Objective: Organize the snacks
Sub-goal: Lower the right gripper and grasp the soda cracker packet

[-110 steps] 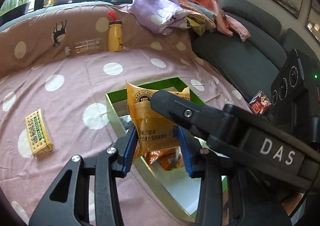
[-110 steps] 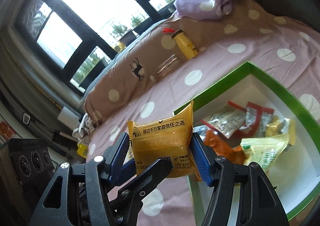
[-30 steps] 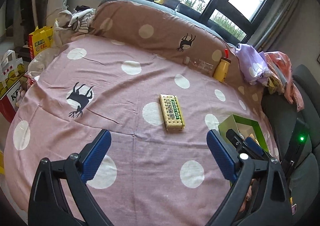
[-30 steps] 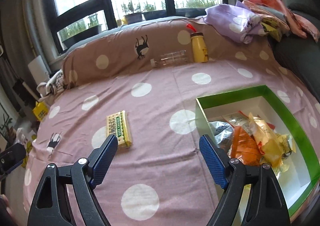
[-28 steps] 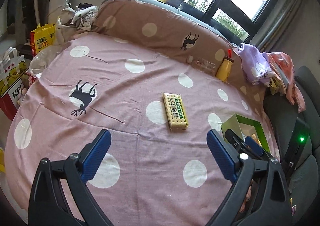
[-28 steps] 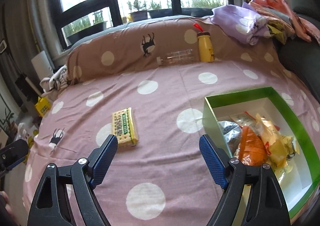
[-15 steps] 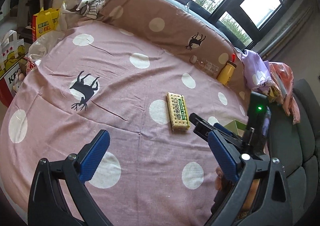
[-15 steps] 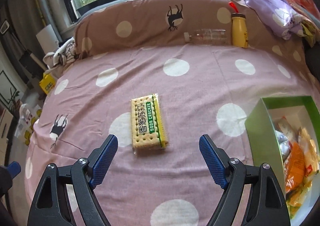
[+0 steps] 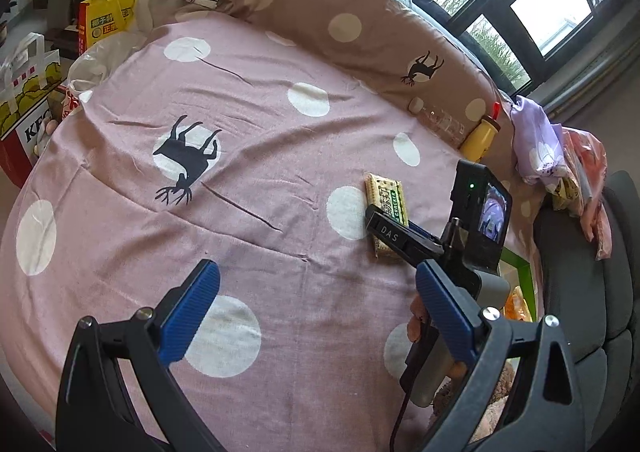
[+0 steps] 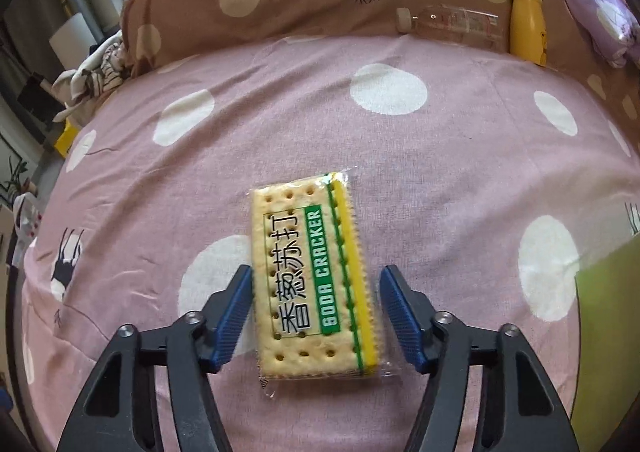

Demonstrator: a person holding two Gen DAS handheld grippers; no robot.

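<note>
A soda cracker pack (image 10: 314, 280), yellow and green in clear wrap, lies flat on the pink polka-dot cloth. My right gripper (image 10: 320, 314) is open, its blue pads on either side of the pack's near half, the left pad almost touching it. In the left wrist view the same pack (image 9: 386, 209) lies partly under the right gripper's body (image 9: 404, 242). My left gripper (image 9: 316, 316) is open and empty, held above the cloth to the left. The green snack box (image 9: 518, 272) shows behind the right gripper, and its wall shows in the right wrist view (image 10: 608, 332).
A yellow bottle (image 10: 526, 25) and a clear plastic bottle (image 10: 452, 25) lie against the brown cushion at the back. Purple and pink cloths (image 9: 540, 143) pile at the far right beside a grey sofa (image 9: 592, 292). Bags (image 9: 28, 91) stand off the left edge.
My right gripper has moved forward and down onto the cracker pack, and its jaws have narrowed around it. The left gripper has stayed open and drifted slightly left.
</note>
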